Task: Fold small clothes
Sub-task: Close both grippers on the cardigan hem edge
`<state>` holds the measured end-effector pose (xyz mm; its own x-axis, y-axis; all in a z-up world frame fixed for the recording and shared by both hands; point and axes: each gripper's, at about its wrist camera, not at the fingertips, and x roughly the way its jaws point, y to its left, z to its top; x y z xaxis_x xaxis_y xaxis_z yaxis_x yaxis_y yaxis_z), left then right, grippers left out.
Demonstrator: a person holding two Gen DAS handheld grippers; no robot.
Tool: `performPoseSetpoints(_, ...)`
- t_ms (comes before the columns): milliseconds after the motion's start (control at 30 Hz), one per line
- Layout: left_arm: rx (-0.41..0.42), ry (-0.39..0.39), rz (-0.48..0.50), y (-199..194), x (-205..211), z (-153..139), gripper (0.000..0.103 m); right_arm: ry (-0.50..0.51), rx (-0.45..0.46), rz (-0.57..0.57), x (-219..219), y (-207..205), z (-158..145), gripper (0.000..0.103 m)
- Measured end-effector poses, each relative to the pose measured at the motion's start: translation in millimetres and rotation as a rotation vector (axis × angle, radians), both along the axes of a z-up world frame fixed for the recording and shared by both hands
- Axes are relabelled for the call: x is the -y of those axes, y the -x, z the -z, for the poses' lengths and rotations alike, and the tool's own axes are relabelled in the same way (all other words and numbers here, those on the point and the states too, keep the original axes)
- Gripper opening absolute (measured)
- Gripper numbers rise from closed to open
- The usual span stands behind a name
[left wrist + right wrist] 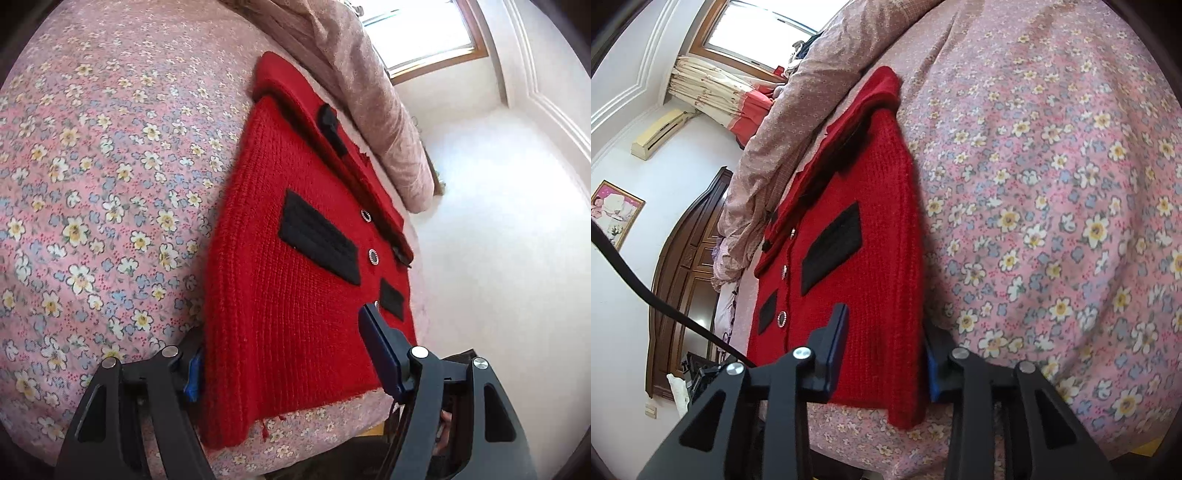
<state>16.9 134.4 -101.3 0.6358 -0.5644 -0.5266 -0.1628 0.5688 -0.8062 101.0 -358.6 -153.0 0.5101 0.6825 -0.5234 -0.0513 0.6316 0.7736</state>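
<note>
Left wrist view | floral bedsheet point(92, 184) fills 9 o'clock | red cardigan point(295, 295) flat on bed, centre | left claw point(284, 354) released, straddling its hem | right claw point(886, 350) released, straddling hem likewise.

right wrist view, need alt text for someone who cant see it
A red knit cardigan with black pocket patches and sparkly buttons lies flat on a pink floral bedsheet. The right hand-held gripper is open, its blue-padded fingers straddling the cardigan's near hem, with a rumpled quilt and window beyond.
</note>
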Motion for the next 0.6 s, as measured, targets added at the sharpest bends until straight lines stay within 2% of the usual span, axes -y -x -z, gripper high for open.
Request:
performPoseSetpoints(33, -0.005, -0.01, 0.0, 0, 0, 0, 0.062, 0.003, -0.003, 0.002, 0, 0, 1, 0.032)
performPoseSetpoints(67, -0.023, -0.026, -0.006, 0, 0, 0, 0.047, 0.007, -0.006, 0.005, 0, 0, 1, 0.026)
performPoseSetpoints(100, -0.054, -0.05, -0.024, 2, -3, 1, 0.024, 0.014, -0.011, 0.009, 1, 0, 2, 0.019)
performPoseSetpoints(167, -0.104, -0.042, -0.051, 4, -9, 9, 0.004, 0.025, -0.024, 0.021, 3, 1, 4, 0.009)
performPoseSetpoints(233, -0.119, 0.064, -0.077, 7, -19, 19, 0.003, 0.019, -0.029, 0.033, 7, 3, 5, 0.008)
performPoseSetpoints(267, -0.128, 0.082, -0.077, 8, -21, 20, 0.002, 0.023, -0.027, 0.038, 8, 4, 4, 0.007)
performPoseSetpoints(433, -0.092, -0.01, -0.01, 10, -12, 1, 0.001, 0.045, 0.011, 0.037, 6, 15, -8, 0.006)
performPoseSetpoints(600, -0.059, 0.005, -0.011, 25, -20, -11, 0.001, 0.052, 0.03, 0.043, 7, 35, -17, 0.006)
